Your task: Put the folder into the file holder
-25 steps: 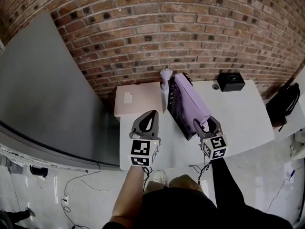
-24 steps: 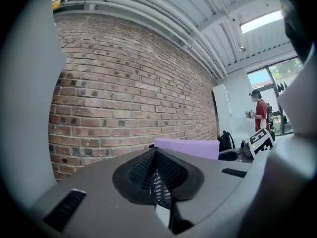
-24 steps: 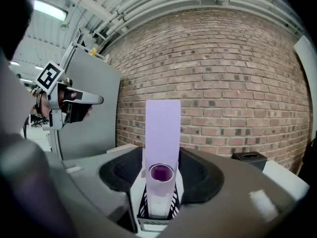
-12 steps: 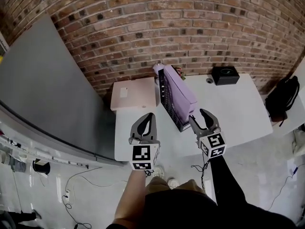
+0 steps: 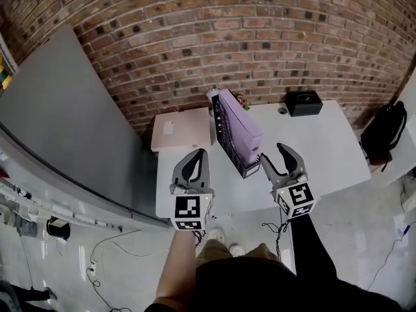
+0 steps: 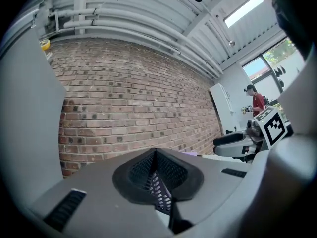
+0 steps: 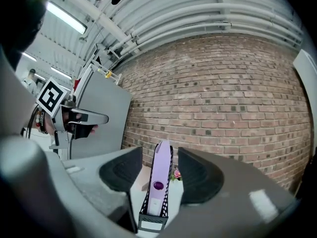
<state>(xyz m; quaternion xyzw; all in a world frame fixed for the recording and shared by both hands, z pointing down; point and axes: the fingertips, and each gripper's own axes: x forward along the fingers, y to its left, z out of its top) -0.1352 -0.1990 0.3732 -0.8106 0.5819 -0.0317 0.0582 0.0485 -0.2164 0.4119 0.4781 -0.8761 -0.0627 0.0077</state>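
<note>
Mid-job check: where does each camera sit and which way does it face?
Head view: on the person's head, looking steeply down at the table; both forearms, left gripper and right gripper show.
Left gripper view: on the left gripper, facing the brick wall over shut jaws; right gripper at its right.
Right gripper view: on the right gripper, looking between open jaws at the folder standing in the file holder.
Shared: head and right gripper views both show folder and file holder.

The folder [image 5: 238, 126] is pale lilac; the file holder [image 5: 221, 123] is black mesh. The tabletop [image 5: 318, 149] is white, the wall [image 5: 195, 38] red-brown brick with pale mortar, the box [image 5: 304, 103] black.
</note>
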